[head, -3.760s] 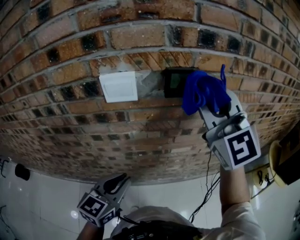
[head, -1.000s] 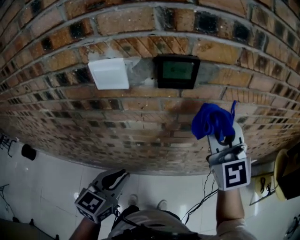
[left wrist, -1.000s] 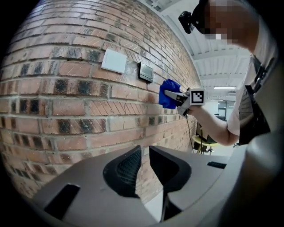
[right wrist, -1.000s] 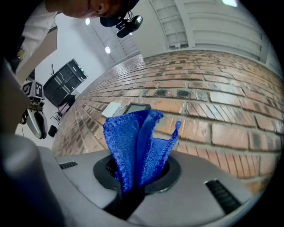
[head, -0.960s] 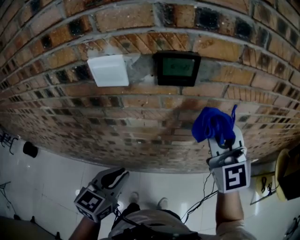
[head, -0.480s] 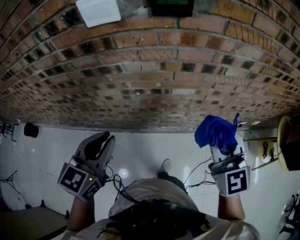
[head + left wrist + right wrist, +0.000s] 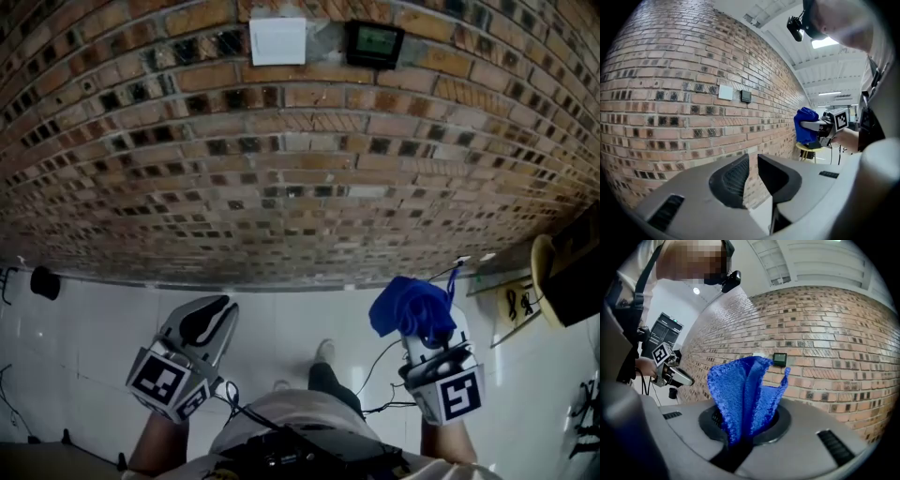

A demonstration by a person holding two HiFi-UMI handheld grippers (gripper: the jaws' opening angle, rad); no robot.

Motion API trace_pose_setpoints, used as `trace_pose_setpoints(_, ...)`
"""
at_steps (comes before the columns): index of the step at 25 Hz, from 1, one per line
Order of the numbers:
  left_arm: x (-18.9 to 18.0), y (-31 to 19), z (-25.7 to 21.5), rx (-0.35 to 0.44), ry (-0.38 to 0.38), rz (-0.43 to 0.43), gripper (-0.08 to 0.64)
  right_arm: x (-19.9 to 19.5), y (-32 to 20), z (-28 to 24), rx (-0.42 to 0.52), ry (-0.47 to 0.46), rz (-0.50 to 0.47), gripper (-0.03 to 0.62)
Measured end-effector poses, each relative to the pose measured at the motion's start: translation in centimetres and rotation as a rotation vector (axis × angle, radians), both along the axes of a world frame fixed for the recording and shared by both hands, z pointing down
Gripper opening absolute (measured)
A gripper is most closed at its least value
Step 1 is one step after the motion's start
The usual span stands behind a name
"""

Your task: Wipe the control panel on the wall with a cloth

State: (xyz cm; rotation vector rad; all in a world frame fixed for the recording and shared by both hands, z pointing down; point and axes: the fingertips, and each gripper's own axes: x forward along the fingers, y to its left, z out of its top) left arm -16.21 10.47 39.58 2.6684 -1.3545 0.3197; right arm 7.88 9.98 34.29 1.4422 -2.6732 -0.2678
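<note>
The right claw [image 7: 424, 330] is clamped on a blue cloth [image 7: 409, 307] at the lower right of the head view, over the white floor [image 7: 300, 314] and well apart from the fittings on the brick wall [image 7: 281, 187]. In the right gripper view the cloth rises from between the closed jaws as a loose folded fan, pinched at its base and free at the top. The control panel [image 7: 374, 43], a small dark box with a greenish screen, sits at the top of the head view, right of centre. A white plate [image 7: 277, 40] is just beside it on its left. The left claw [image 7: 214, 314], at the lower left, holds nothing. The left gripper view shows its jaws a narrow gap apart, with only wall behind them.

The cloth looks knitted, soft and light, so it will likely crumple and fold wherever it is pressed. The low pinch leaves plenty of slack to mould over the panel's face and edges, though a hold nearer the bunched middle would give a firmer pad. The screen is probably delicate, so light pressure seems wise. The knit could also snag on the box's corners. No wiping contact exists now, and the cloth must rise to the panel first.
</note>
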Motion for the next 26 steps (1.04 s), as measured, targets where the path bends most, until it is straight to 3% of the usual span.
trace_pose_setpoints(11, -2.6, 6.2, 1.0, -0.003, 0.029, 0.066, 0.058, -3.7, 7.9, 0.6, -0.026, 0.065, 0.02, 0.089)
trace_pose_setpoints(19, -3.9, 7.5, 1.2, -0.003, 0.048, 0.067, 0.058, -5.2, 9.2, 0.7, -0.03, 0.093, 0.01, 0.089)
trace_pose_setpoints(26, -2.9, 7.5, 1.3, -0.011, 0.042, 0.106, 0.058, -5.1, 9.2, 0.6, -0.035, 0.11, 0.014, 0.089)
